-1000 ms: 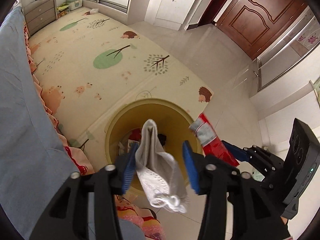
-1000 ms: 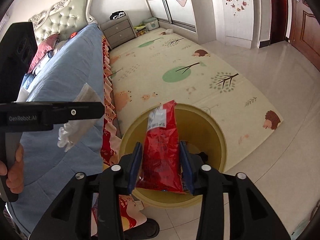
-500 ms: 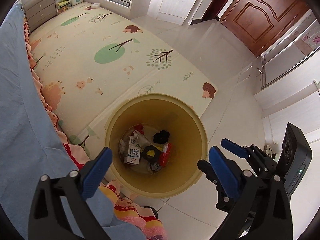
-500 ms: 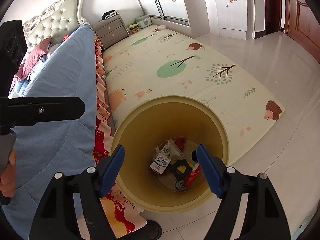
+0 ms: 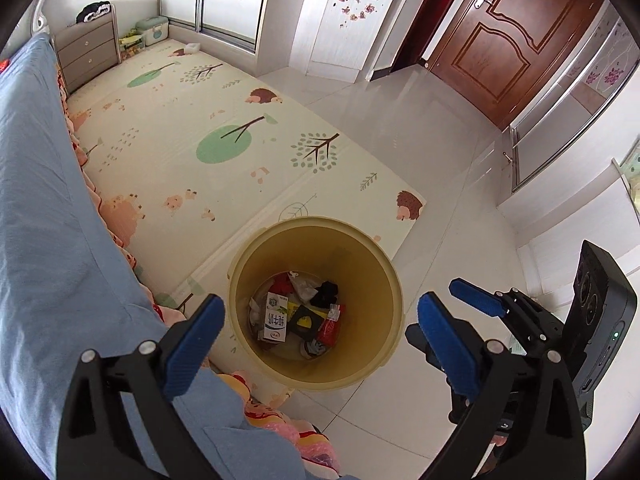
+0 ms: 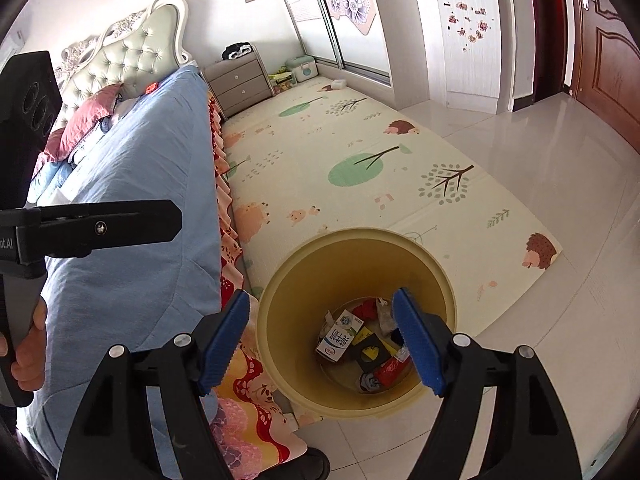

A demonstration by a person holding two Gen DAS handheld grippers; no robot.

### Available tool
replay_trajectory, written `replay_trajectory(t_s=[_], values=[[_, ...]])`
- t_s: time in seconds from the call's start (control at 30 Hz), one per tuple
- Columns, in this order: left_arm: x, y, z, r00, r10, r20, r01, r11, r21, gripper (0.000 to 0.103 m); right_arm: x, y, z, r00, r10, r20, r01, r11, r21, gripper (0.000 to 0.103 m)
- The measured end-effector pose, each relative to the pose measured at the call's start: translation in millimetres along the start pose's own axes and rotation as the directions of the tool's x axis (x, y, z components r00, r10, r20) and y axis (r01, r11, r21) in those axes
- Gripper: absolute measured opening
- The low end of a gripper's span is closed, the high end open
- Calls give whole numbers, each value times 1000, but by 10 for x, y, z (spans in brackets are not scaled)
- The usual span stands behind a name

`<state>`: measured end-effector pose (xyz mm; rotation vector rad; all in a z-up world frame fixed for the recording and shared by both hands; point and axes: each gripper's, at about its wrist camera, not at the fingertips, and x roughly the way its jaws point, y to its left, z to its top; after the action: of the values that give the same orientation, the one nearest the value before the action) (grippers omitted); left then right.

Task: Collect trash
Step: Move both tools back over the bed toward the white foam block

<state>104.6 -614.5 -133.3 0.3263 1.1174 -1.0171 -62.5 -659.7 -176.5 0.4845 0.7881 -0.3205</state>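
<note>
A yellow bin [image 5: 316, 224] stands on the floor beside the bed, seen from above in both views. Inside lie a white milk carton [image 5: 276, 318], a red snack wrapper [image 5: 328, 326], a crumpled white mask [image 5: 302, 286] and other scraps. My left gripper [image 5: 320, 340] hangs open above the bin with nothing between its blue pads. My right gripper [image 6: 322, 344] is open and empty too, over the same bin [image 6: 352, 236], where the carton [image 6: 338, 336] and wrapper [image 6: 390, 368] show again. Each gripper appears at the edge of the other's view.
A bed with a blue cover [image 5: 44, 220] runs along the left, its patterned skirt touching the bin. A cream play mat [image 5: 208, 148] covers the floor beyond. A grey nightstand [image 6: 240, 84] stands at the back, a brown door [image 5: 516, 44] far right, and white tiles [image 5: 420, 400] lie around the bin.
Both grippers opened: the left let go of the white mask and the right let go of the red wrapper, and both fell into the bin. Both grippers then rose.
</note>
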Motion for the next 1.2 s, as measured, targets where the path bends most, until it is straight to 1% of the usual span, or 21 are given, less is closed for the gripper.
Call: replay_trajectory(t_s=[0.1,0.2,0.33,0.43,0.5,0.57,0.6,0.63,0.73,0.8,0.87,0.93,1.03,1.1,1.17,1.2], values=[[-305,26,-44,998,10,57,-10,1000,1,97,-192,160,65,999,10,38,-10,1000,-19,73],[-640,108,-138,989,46,138,-48,999,6,97,-379,387,127,996,34,85,-30,998,-51,73],[-1158,271,-324,956,130,263,-135,991,4,97,-575,809,202,984,94,148,-77,990,-121,73],[-1530,510,-496,934,158,321,-158,987,-26,97,-666,1211,250,973,142,184,-106,976,-191,74],[-1780,713,-617,914,194,357,-186,981,-56,97,-701,1500,279,963,177,203,-124,961,-246,77],[-2036,953,-754,886,249,391,-228,969,-99,97,-716,1799,306,952,214,220,-143,944,-298,84],[-2160,1069,-829,869,280,408,-252,960,-121,97,-717,1935,330,947,231,225,-152,935,-321,86],[-2288,1186,-902,848,318,425,-283,948,-145,98,-711,2073,335,941,249,231,-161,926,-342,91],[-2641,1553,-1146,782,426,455,-362,905,-226,99,-669,2486,357,924,305,230,-197,896,-397,93],[-2832,1830,-1296,747,484,456,-399,875,-275,99,-619,2744,380,914,345,213,-233,876,-421,95],[-2975,2082,-1435,718,533,447,-427,845,-320,99,-570,2994,405,904,381,193,-265,855,-446,95],[-3113,2345,-1581,700,568,432,-439,820,-366,99,-508,3237,411,897,404,181,-282,837,-469,95],[-3257,2659,-1760,679,601,421,-447,794,-412,99,-437,3610,392,879,447,165,-316,807,-499,95],[-3328,2797,-1891,661,620,423,-451,779,-436,99,-364,3834,367,869,469,160,-330,789,-519,95],[-3377,2943,-1998,646,631,430,-451,770,-451,99,-275,4039,359,866,475,159,-326,775,-541,95],[-3396,3015,-2035,643,633,432,-450,768,-456,99,-235,4119,344,864,478,159,-327,771,-547,95]])
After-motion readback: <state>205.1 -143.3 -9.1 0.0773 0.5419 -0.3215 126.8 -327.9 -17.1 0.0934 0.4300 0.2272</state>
